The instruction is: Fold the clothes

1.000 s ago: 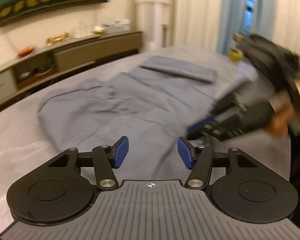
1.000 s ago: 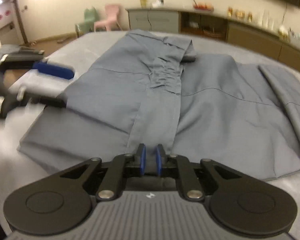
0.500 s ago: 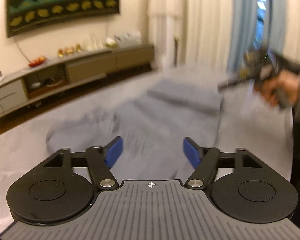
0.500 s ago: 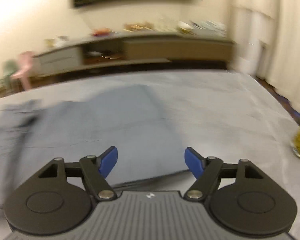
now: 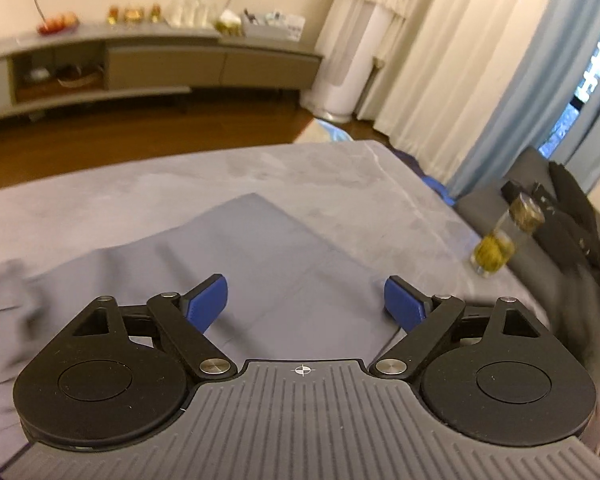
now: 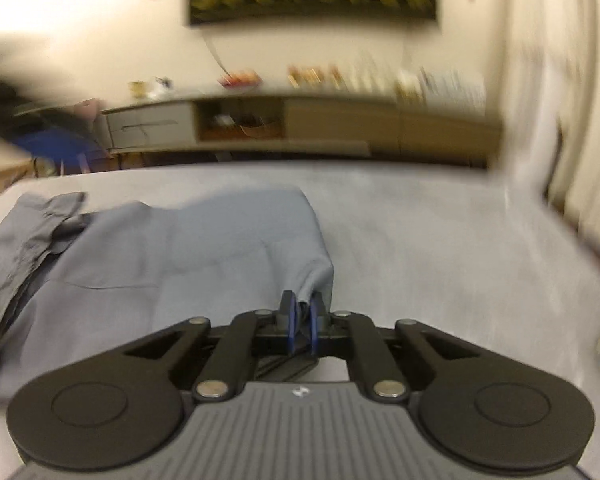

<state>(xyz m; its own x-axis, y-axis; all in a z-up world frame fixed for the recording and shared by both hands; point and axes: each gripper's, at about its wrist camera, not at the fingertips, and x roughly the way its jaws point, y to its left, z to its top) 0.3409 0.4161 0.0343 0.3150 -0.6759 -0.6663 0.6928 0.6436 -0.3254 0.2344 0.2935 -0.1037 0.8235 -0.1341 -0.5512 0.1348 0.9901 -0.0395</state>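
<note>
A grey-blue shirt (image 6: 148,264) lies spread on the grey bed (image 6: 440,248), its collar end at the left. My right gripper (image 6: 302,322) is shut on the shirt's near right corner, and the cloth rises into the pads. In the left wrist view the shirt (image 5: 260,264) lies flat under my left gripper (image 5: 306,300), which is open and empty just above the cloth near its edge.
A glass jar with yellow-green contents (image 5: 492,254) stands on the bed at the right edge. A dark sofa (image 5: 540,184) and curtains (image 5: 480,80) lie beyond. A long low sideboard (image 6: 300,128) runs along the far wall past a wood floor (image 5: 140,132).
My right gripper, open half a second ago, has shut on the shirt's corner. My left gripper has swung right and opened wider over the cloth's edge.
</note>
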